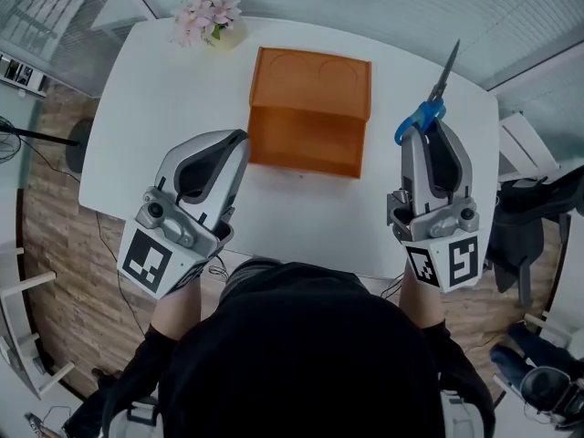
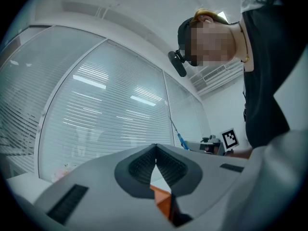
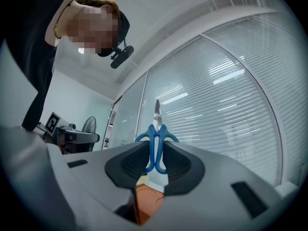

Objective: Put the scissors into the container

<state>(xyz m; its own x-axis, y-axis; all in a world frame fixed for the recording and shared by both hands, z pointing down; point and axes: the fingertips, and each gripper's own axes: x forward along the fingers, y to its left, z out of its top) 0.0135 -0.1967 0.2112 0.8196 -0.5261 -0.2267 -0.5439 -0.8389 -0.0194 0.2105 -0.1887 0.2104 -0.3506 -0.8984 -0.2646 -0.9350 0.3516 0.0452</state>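
While the scissors (image 1: 427,108) are off the table (image 1: 155,99), the head view puts them at the tip of the right gripper (image 1: 422,135). Their blue handles sit at its jaws and the closed blades point away from the person, off to the right of the orange container (image 1: 310,108). The container stands open at mid-table and looks empty. The left gripper (image 1: 242,140) hovers just beside the container's left wall and carries nothing.

Left gripper view: the jaws meet at their tips with nothing between them. A corner of the container shows below.

Right gripper view: the jaws are clamped on the two blue handle loops, pressed side by side, and the blades rise straight ahead above the pads. The container lies below and beyond the jaws.

Assessment: the scissors appear light and rigid, with smooth plastic loops and a pointed metal end. The handles are the sound place to hold. Because the blades reach well ahead of the pads, the tool may pivot or slip if knocked against the container's rim. The point should enter first or be laid in flat, and the jaws should release only low inside the walls.
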